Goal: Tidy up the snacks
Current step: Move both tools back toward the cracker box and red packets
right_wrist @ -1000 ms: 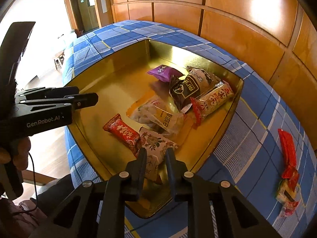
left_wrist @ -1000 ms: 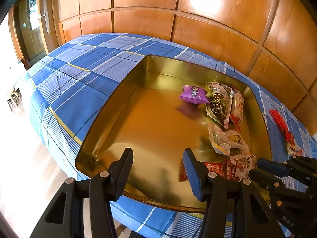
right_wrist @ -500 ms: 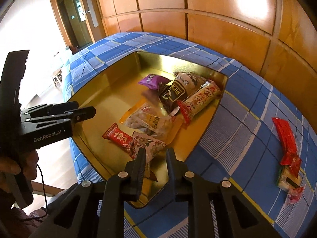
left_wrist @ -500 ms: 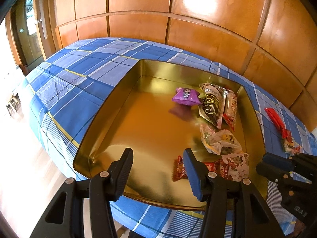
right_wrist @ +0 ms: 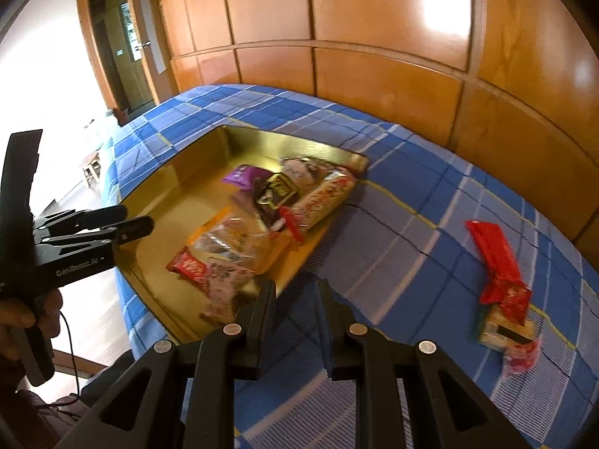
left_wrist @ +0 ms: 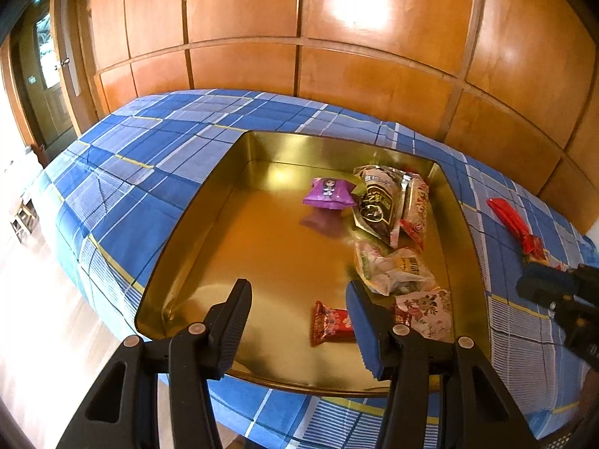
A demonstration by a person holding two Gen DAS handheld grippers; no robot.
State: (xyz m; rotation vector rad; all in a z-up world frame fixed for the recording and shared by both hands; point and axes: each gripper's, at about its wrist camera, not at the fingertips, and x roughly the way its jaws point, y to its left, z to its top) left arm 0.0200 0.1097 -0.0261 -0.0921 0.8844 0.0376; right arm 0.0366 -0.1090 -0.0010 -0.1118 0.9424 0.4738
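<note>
A gold tray (left_wrist: 194, 202) sits on the blue checked cloth and holds several snacks: a purple packet (left_wrist: 329, 194), a dark packet (left_wrist: 378, 202), a clear bag (left_wrist: 397, 269), a floral packet (left_wrist: 426, 307) and a small red packet (left_wrist: 329, 321). My left gripper (left_wrist: 297, 307) hangs open over the tray's near edge with nothing between its fingers. My right gripper (right_wrist: 295, 292) is shut and empty, above the cloth just right of the tray (right_wrist: 157, 187). A long red wrapper (right_wrist: 490, 250) and a few small snacks (right_wrist: 505, 329) lie on the cloth further right.
Wooden wall panels (left_wrist: 337, 75) run behind the table. The table's left edge drops to a light floor, with a doorway (right_wrist: 119, 56) beyond. A hand (right_wrist: 22, 310) holds the left gripper's handle at the left of the right wrist view.
My right gripper has swung right and risen, from over the floral packet in the tray to above the bare cloth. The left gripper has drawn back slightly. Neither gripper's jaws have moved.
</note>
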